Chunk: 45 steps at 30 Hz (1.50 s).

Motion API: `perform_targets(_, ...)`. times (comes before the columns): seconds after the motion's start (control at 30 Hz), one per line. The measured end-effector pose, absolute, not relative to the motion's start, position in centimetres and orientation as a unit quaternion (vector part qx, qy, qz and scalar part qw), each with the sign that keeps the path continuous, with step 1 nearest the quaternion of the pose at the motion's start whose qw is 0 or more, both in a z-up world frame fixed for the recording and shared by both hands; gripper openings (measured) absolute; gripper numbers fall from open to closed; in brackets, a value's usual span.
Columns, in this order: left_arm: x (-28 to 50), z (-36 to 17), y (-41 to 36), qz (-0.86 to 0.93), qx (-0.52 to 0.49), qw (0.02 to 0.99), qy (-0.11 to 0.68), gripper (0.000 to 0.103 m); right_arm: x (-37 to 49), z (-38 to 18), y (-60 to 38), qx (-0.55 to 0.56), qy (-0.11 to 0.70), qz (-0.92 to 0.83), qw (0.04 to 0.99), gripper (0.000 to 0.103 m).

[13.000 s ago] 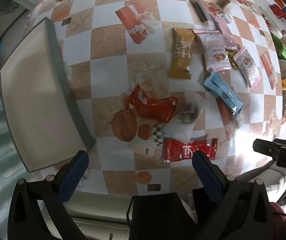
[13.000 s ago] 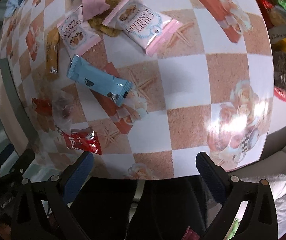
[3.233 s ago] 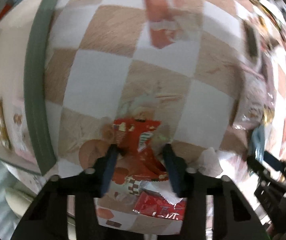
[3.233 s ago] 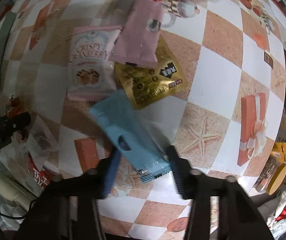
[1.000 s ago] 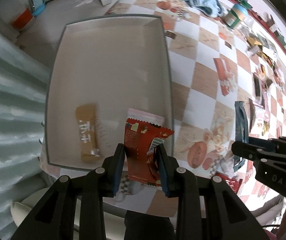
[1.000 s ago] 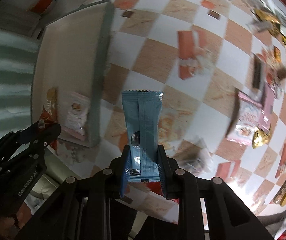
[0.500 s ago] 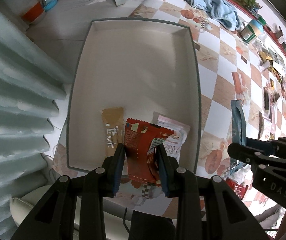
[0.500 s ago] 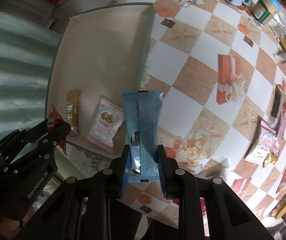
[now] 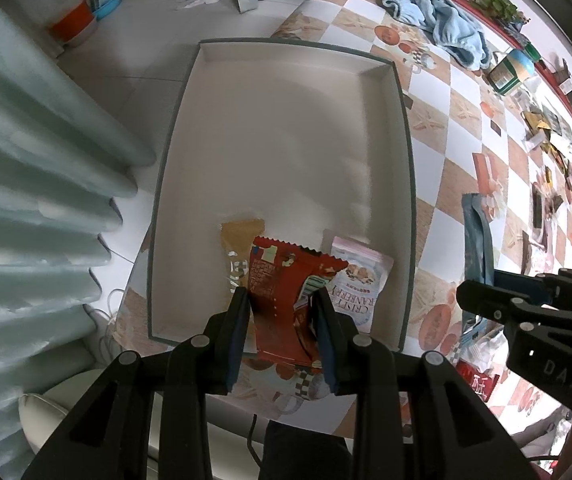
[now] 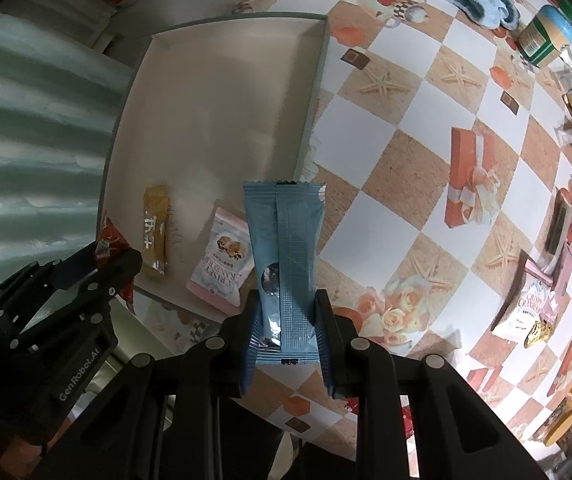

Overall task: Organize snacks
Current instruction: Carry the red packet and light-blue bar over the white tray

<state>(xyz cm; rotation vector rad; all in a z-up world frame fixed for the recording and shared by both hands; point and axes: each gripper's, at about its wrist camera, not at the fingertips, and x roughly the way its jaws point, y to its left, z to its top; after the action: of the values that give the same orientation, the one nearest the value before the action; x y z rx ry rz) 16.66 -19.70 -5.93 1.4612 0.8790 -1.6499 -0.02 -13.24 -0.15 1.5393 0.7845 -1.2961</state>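
Pale curtain (image 9: 38, 184), checkered tablecloth (image 10: 417, 132)

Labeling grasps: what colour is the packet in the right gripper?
Light blue packet; clearest in the right wrist view.

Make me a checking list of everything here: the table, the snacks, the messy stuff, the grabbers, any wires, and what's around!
Surface: checkered tablecloth printed with gift boxes and starfish.
Job's things: open white box at the table edge; inside lie a gold bar and a pink cranberry packet.
Clutter: loose snack packets to the right, a blue towel and a jar at the far end.
Grippers: left gripper shut on a red packet above the box; right gripper shut on a light blue packet, above the box's right rim.
Cables: thin white cord beside the box.
Surroundings: pale curtain, tiled floor, orange bucket.
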Motion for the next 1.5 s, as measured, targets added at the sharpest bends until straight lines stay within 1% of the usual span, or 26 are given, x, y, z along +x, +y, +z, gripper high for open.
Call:
perform_targets(0.67, 17.5, -6.5, -20.8, -0.636, 0.572, 0.381, 0.351, 0.035, 1.6, -0.5, -15.8, 0.626, 0.328, -0.517, 0.484, 0.027)
perform_targets(1.03, 17.4, -8.2, -21.7, -0.622, 0.584, 0.386, 0.352, 0.035, 2.4, -1.0, -19.0, 0.624, 0.331, -0.503, 0.498, 0.027)
perform_targets(1.5, 17.5, -10.7, -22.9, -0.611, 0.594, 0.384, 0.354, 0.035, 4.7, -3.6, -22.7, 0.636, 0.334, -0.479, 0.504, 0.027)
